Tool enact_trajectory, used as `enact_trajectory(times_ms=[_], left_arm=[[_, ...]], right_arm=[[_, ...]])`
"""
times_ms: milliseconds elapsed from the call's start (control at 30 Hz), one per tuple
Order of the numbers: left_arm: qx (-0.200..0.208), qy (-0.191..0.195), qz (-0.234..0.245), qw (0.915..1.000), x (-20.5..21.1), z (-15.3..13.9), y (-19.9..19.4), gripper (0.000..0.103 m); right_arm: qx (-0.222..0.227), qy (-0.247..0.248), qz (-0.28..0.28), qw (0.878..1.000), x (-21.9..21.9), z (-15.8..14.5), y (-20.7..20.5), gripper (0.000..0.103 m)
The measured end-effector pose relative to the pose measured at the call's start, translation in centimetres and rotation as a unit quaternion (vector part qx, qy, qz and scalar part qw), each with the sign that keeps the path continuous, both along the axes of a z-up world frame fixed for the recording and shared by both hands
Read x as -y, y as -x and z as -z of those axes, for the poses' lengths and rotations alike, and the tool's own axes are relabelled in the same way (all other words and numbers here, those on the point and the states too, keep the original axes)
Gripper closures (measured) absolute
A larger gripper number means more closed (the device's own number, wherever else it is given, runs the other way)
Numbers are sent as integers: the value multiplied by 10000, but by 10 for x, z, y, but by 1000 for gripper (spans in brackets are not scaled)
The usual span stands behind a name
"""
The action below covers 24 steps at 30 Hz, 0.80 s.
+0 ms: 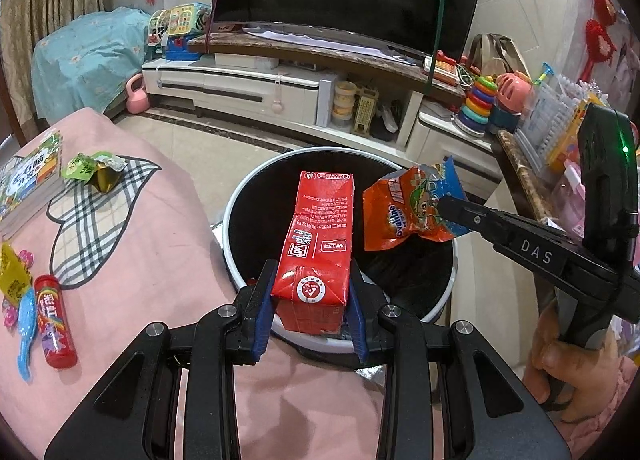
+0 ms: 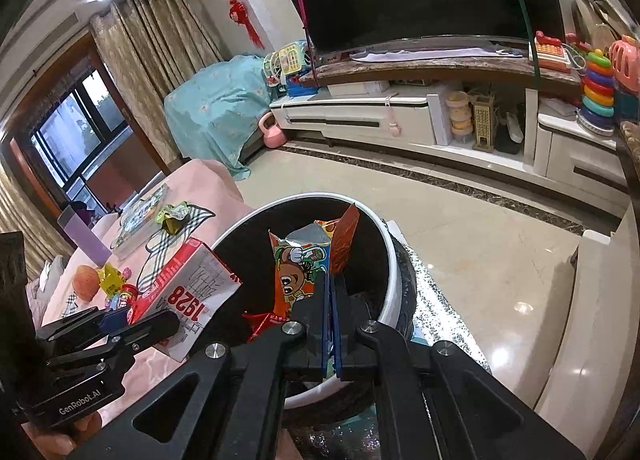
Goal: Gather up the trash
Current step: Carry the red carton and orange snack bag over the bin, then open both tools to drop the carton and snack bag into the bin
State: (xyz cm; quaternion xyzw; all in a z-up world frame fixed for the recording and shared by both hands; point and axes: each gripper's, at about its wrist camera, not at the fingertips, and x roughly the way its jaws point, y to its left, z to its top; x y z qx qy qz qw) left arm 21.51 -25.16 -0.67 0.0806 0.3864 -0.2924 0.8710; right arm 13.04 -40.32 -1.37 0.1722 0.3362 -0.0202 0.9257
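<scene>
The red drink carton is clamped by its lower end between the blue pads of the left gripper and is held out above the open mouth of the trash bin, its far end well inside the white rim. Just to its right, the orange snack wrapper hangs over the same opening, pinched flat in the right gripper, whose jaws stand fully together on the foil. Judgement: both items are positioned for release; the step in hand is the drop. To do it well, each item should sit clear of the rim before the jaws part, and the wrapper, being light, may cling to a pad, so a full opening is advisable. Outstanding on the pink tablecloth: a green wrapper, a yellow wrapper and a red candy tube. Whether the tube is trash cannot be determined.
</scene>
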Motion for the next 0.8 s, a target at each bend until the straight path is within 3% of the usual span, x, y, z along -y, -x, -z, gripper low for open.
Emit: enact_trajectory(times_ms=[300, 333, 433, 567, 667, 800], left_arm=[[-80, 36, 45, 10000, 0, 2, -2, 72], [-90, 44, 56, 9999, 0, 2, -2, 68], [-36, 79, -18, 10000, -7, -1, 1, 39], [-40, 199, -171, 9996, -25, -1, 4, 35], [-131, 267, -347, 9990, -41, 3, 5, 35], [-194, 370, -571, 9975, -63, 7, 12, 34]], right_arm=[[-57, 78, -54, 9999, -4, 0, -6, 97], [-60, 95, -51, 9999, -4, 0, -7, 97], [-62, 118, -80, 9999, -5, 0, -8, 95], [-39, 54, -56, 10000, -6, 1, -5, 72], [10, 1, -58, 10000, -8, 0, -1, 64], [102, -94, -101, 9999, -14, -2, 4, 42]])
